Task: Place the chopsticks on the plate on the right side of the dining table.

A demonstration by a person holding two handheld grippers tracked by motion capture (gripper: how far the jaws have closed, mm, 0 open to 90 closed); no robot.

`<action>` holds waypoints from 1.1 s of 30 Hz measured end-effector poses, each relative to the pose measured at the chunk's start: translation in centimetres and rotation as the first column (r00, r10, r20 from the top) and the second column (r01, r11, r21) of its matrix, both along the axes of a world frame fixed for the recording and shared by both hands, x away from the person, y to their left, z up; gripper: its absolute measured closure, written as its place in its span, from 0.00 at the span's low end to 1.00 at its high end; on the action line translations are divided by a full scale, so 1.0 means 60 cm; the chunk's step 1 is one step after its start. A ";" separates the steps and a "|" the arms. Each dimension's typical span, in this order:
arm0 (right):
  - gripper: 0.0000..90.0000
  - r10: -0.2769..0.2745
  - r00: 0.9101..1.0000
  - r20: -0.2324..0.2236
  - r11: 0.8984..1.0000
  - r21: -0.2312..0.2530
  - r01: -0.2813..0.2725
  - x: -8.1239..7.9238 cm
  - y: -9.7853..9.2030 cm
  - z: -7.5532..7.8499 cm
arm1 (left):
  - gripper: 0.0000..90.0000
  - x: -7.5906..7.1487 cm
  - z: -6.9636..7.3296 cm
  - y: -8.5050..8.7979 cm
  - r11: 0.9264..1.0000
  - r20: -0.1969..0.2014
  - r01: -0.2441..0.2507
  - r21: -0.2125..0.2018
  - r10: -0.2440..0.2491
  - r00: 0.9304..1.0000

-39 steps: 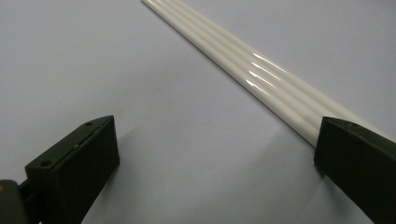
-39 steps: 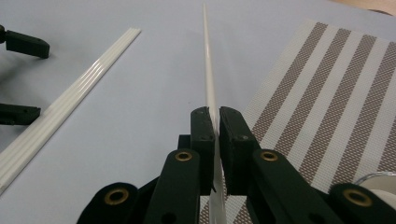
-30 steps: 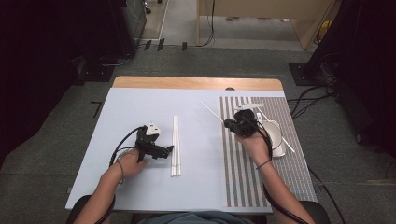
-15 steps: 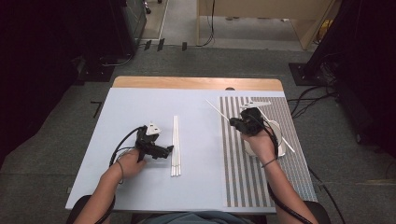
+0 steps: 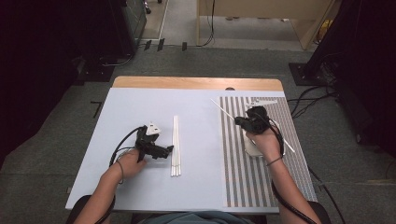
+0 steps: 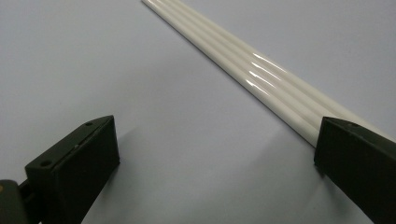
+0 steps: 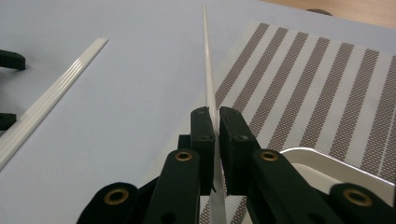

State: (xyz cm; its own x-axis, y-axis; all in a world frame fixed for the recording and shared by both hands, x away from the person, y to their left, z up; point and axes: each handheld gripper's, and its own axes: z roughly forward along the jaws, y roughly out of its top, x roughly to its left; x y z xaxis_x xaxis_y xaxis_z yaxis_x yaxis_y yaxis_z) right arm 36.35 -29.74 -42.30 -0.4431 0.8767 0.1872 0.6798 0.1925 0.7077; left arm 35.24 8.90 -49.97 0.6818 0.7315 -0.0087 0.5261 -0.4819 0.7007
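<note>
White stick (image 7: 208, 79) clamped between the closed jaws of the right gripper (image 7: 216, 122), held above the striped mat (image 5: 261, 154), tip pointing up-left across the table (image 5: 140, 102). White tray (image 5: 252, 148) sits beneath the right hand, probably on the mat. Row of white sticks (image 5: 175, 144) lies flat mid-table. Left gripper (image 6: 215, 154) rests beside that row, jaws wide apart, one jaw over the row's near edge.

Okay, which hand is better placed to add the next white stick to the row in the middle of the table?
Right, probably. The right gripper is already shut on a white stick above the striped mat. The left gripper is open and empty, resting beside the row of sticks, apparently steadying them.
</note>
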 end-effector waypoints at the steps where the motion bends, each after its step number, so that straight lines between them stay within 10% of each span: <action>1: 0.95 -0.003 1.000 0.000 1.000 -0.002 0.003 0.000 -0.002 0.000 | 0.00 0.000 0.000 0.000 1.000 0.000 0.000 0.001 0.000 1.000; 33: 0.95 -0.070 0.998 0.003 0.998 0.000 0.070 -0.007 -0.081 0.023 | 0.00 0.000 0.000 0.000 1.000 -0.001 0.001 0.000 -0.001 1.000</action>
